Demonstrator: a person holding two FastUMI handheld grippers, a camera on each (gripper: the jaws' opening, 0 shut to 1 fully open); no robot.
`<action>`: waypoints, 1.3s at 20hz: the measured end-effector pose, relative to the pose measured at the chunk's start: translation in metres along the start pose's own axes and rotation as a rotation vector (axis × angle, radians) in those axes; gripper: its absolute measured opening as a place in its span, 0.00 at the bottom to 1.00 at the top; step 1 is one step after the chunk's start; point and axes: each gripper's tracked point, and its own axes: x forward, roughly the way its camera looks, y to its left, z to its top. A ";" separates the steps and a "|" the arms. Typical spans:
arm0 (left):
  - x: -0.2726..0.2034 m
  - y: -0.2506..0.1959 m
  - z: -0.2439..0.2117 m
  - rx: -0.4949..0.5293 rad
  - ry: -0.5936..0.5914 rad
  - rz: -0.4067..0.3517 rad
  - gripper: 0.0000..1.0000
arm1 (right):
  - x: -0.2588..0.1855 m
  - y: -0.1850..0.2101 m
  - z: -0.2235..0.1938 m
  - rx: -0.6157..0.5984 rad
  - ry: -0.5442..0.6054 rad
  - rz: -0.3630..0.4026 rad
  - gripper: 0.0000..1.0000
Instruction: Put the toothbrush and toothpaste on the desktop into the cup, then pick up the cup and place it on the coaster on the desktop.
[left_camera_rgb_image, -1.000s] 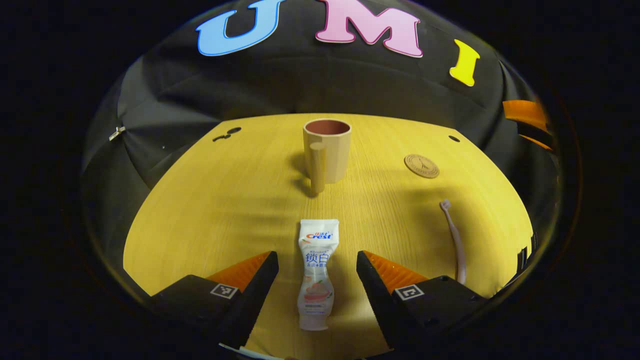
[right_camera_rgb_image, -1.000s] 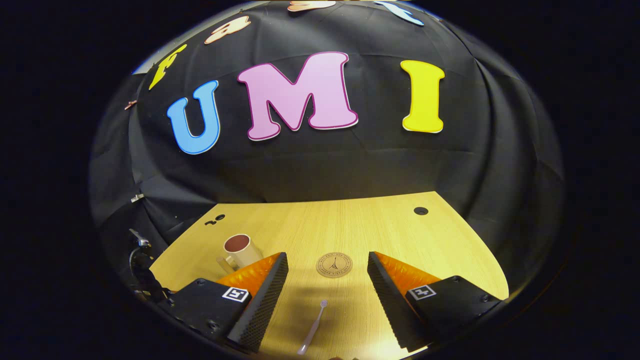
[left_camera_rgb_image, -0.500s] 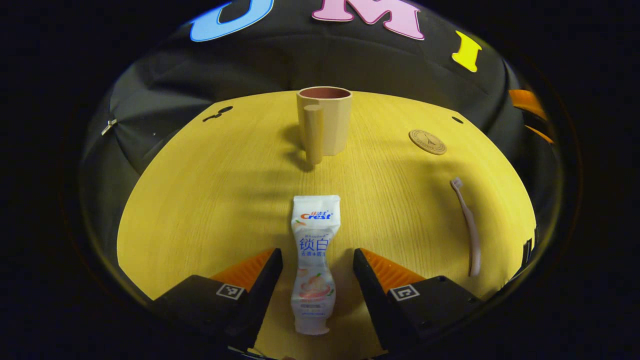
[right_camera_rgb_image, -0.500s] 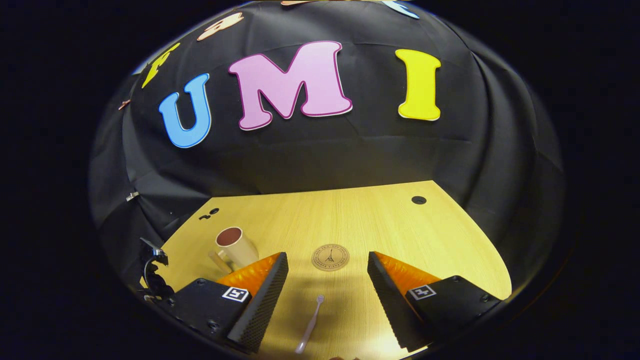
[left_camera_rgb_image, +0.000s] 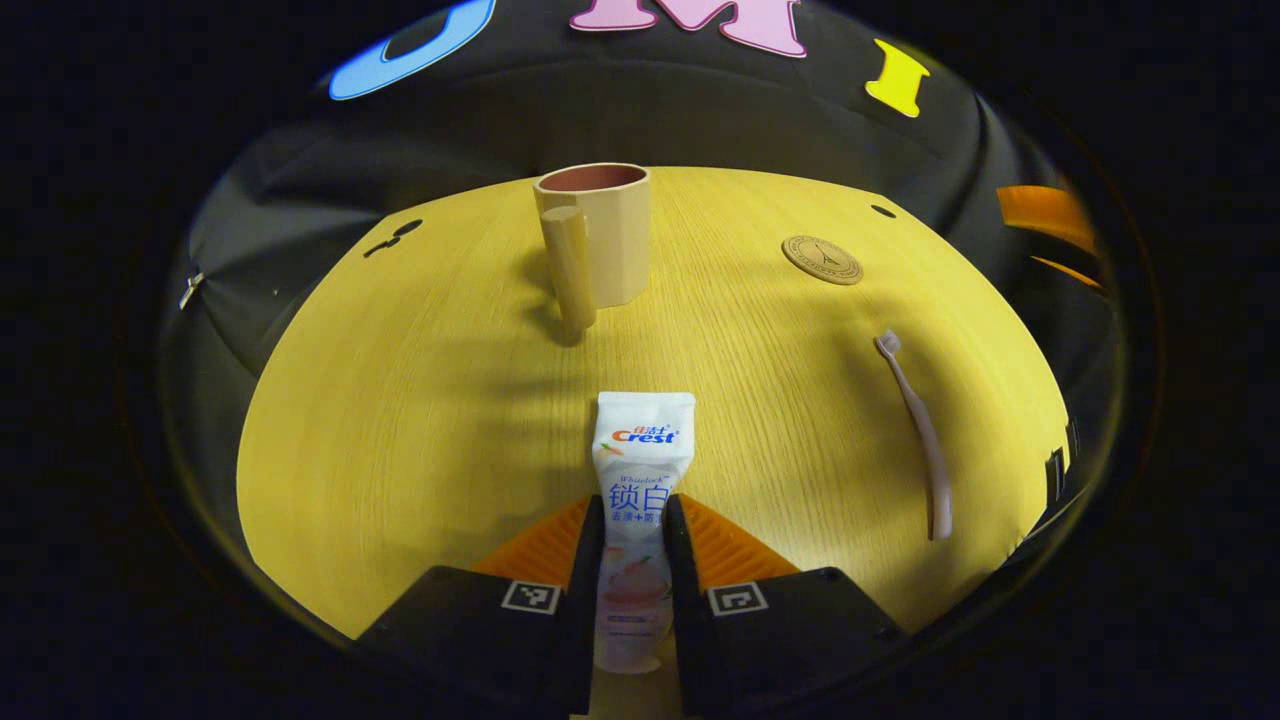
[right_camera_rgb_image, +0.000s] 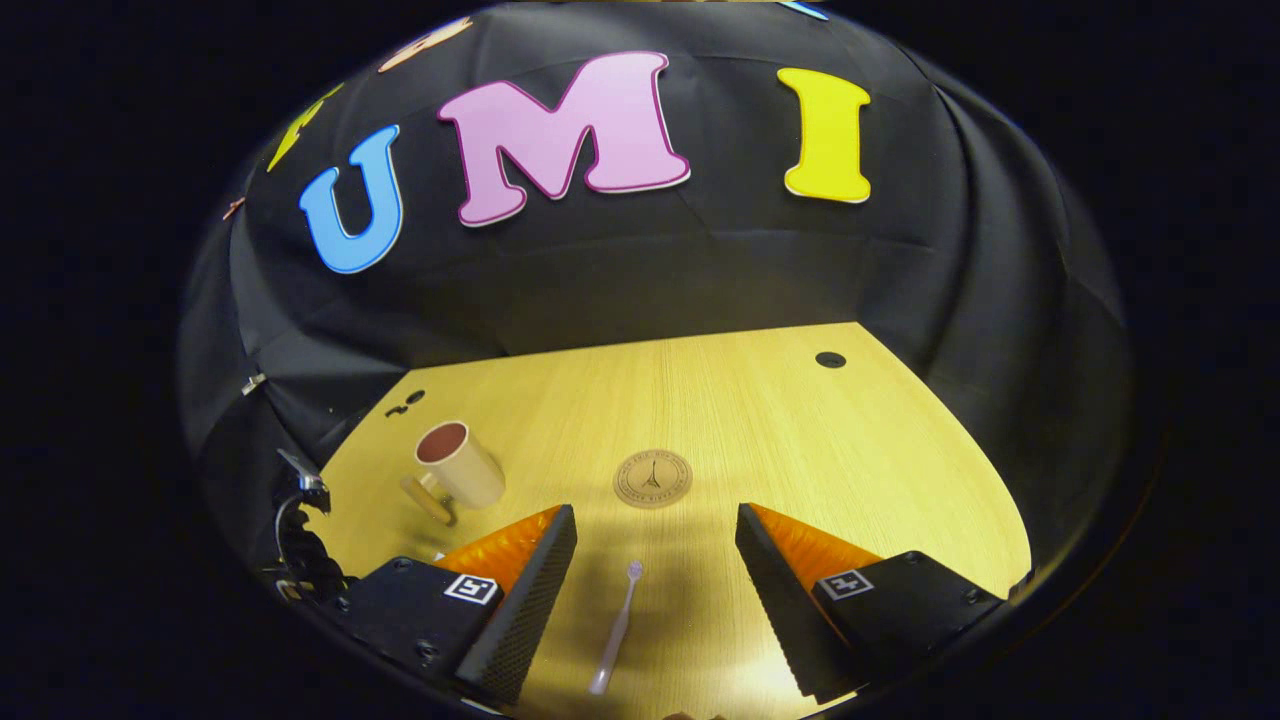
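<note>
Left gripper view: the left tongs (left_camera_rgb_image: 634, 560) are closed on the lower part of the toothpaste tube (left_camera_rgb_image: 636, 500), one finger pressing each side, while the tube lies flat on the yellow wooden bench (left_camera_rgb_image: 400, 400) with its crimped end toward the cup (left_camera_rgb_image: 598, 235). The cup stands upright farther back, its handle facing the camera. The round coaster (left_camera_rgb_image: 822, 260) lies to the right of the cup and well apart from it; the toothbrush (left_camera_rgb_image: 915, 430) lies flat nearer the right edge, head toward the coaster. Right gripper view: the right tongs (right_camera_rgb_image: 655, 600) are spread wide above the bench and hold nothing, with the toothbrush (right_camera_rgb_image: 614, 627) lying between the fingers, the coaster (right_camera_rgb_image: 652, 478) beyond them, and the cup (right_camera_rgb_image: 455, 465) off to the left.
</note>
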 end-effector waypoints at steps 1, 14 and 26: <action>0.002 0.000 -0.001 0.005 0.004 -0.005 0.39 | -0.001 0.000 -0.006 -0.001 0.018 0.001 0.98; -0.021 0.003 0.002 -0.069 -0.025 -0.040 0.24 | 0.012 -0.002 -0.104 0.046 0.323 -0.021 0.99; -0.071 0.013 -0.006 -0.195 -0.078 0.005 0.24 | 0.020 0.018 -0.169 0.029 0.566 -0.032 0.99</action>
